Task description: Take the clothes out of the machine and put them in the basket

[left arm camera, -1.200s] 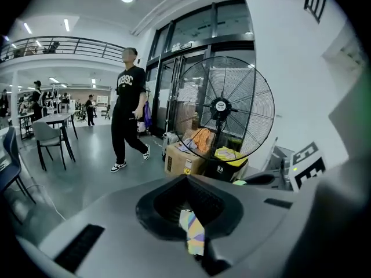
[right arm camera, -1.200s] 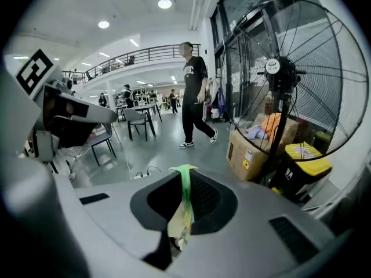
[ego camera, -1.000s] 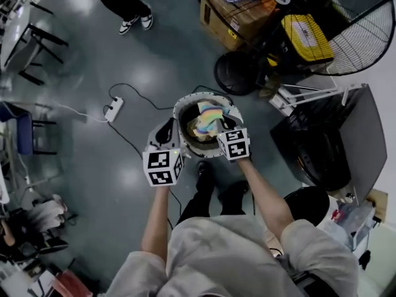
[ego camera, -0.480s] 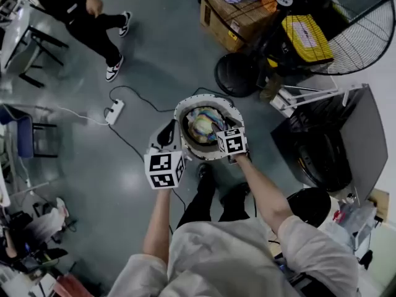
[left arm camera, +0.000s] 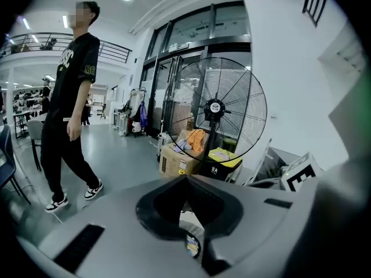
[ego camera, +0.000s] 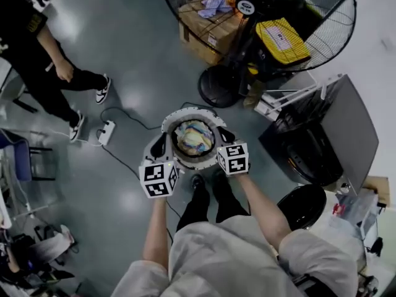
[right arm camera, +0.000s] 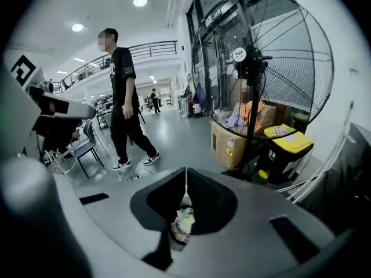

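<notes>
- The left hand-held gripper [ego camera: 160, 148] and the right hand-held gripper [ego camera: 224, 138] flank a round white basket [ego camera: 185, 112]. Each is close by its rim and angled downward, with the clothes [ego camera: 194, 136] heaped inside, between the two.
- Left hand-held gripper: in its own view the jaws stand together at the tips with nothing clamped. A sliver of the coloured clothes shows through the gap beneath them.
- Right hand-held gripper: its jaws have just been closing and now meet along a thin seam, empty. The pastel clothes show below the tips, not in the grip.
- Only the head view takes in the whole basket. It also shows the dark machine [ego camera: 307, 156] with its round opening, off to the right of the right hand-held gripper and well apart from the basket.
- That view alone also catches a white power strip [ego camera: 106, 132] on the floor [ego camera: 136, 54], left of the left hand-held gripper.
- The two gripper views give the side-on scene ahead of the jaws. It includes a tall fan [right arm camera: 248, 55] standing upright, a cardboard box [right arm camera: 228, 145] and a yellow-lidded bin [right arm camera: 288, 145] at its foot, and a person [right arm camera: 124, 97] in black walking under ceiling lights [right arm camera: 139, 2].
- The left gripper view also shows the right hand-held gripper's marker cube [left arm camera: 301, 175], off to its right.
</notes>
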Tool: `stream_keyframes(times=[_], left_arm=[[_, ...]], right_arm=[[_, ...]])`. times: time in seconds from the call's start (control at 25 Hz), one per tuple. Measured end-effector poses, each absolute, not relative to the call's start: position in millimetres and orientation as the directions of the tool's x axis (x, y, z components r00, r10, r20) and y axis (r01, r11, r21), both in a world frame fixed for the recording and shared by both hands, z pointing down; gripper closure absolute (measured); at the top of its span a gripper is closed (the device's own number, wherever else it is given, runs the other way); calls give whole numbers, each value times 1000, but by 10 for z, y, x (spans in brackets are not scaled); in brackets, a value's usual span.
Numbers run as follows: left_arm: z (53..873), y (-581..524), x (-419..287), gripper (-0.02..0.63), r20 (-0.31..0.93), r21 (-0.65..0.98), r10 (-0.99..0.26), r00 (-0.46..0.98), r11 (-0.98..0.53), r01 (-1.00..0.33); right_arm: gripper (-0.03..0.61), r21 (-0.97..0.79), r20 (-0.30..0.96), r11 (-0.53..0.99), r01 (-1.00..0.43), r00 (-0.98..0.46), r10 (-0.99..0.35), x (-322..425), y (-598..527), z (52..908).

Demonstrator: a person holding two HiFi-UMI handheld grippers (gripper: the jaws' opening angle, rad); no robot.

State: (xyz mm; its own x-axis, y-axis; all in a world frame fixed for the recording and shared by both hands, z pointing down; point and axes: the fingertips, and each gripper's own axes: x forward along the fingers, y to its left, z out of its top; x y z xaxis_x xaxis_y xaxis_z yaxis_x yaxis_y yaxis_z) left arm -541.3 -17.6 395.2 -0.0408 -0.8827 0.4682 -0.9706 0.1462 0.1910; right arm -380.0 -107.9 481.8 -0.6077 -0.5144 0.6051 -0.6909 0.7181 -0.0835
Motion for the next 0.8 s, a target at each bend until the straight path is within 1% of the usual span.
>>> stream_keyframes(times=[0.24, 0.44, 0.64, 0.8], left_arm=[[3728, -210, -5181, 595, 441, 171, -894, -79, 170, -971], [3365, -138, -5043, 595, 401, 105, -905, -142, 199, -974], [3116, -83, -4865, 595, 383, 68, -910, -160, 201, -977], [2923, -114, -4827, 595, 343, 67, -922, -179, 214, -975]], right_arm=[[556, -48, 539, 757, -651, -655, -529, -3487, -1062, 4282], [557, -17, 430, 798, -603, -725, -538, -3351, -1123, 3657], [557, 10, 372, 808, -589, -748, -550, -3161, -1182, 3228], [557, 34, 321, 817, -576, -768, -555, -3133, -1274, 2941]])
